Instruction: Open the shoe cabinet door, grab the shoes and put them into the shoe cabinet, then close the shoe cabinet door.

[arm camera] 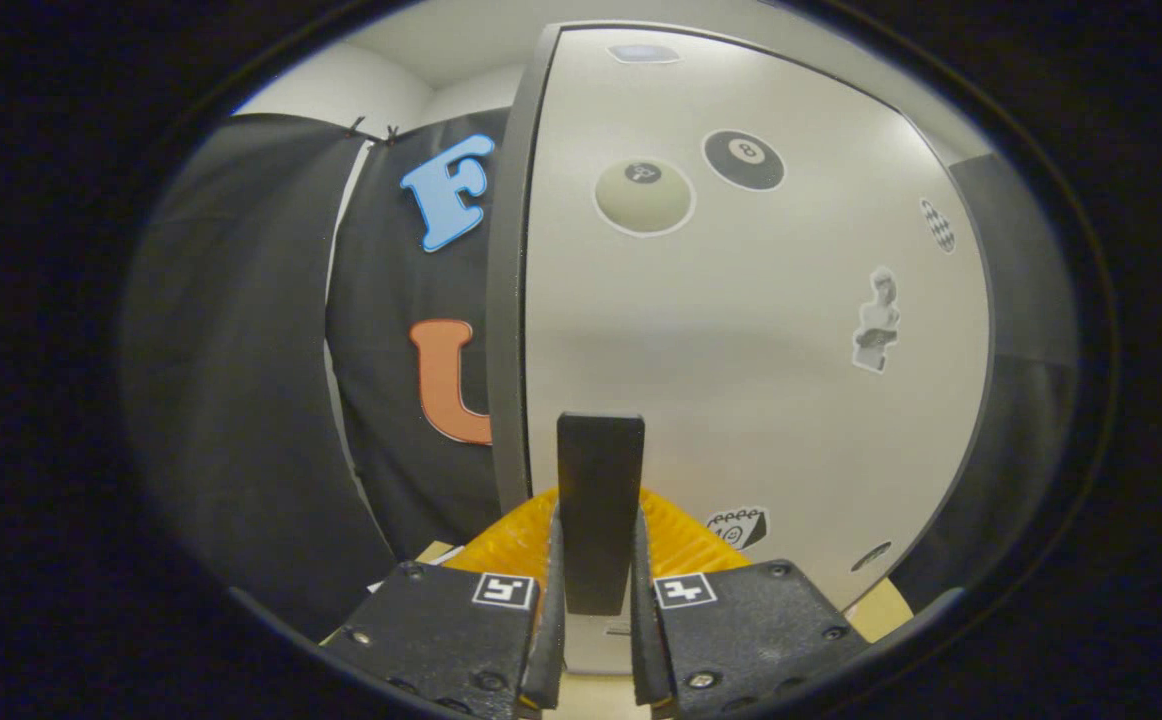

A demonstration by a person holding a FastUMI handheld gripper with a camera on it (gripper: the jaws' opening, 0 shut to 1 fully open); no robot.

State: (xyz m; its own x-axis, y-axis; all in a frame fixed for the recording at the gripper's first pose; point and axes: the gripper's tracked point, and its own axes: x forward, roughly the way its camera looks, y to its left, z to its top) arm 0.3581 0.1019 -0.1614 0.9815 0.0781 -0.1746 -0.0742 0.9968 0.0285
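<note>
The tongs [596,560] are clamped on the door's dark handle [599,500], one finger pressing each side of the upright bar. The door [741,330], pale and dotted with stickers, stands just ahead of them, its left edge seen against the booth wall, so it may be slightly ajar; this cannot be told for sure. The shoes cannot be made out; something yellow [681,540] lies behind the handle's foot. Judged stage: opening step in hand; shoes and closing remain.

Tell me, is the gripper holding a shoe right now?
No, the gripper has both fingers pressed on the dark upright handle of the pale cabinet door, not on a shoe.
</note>
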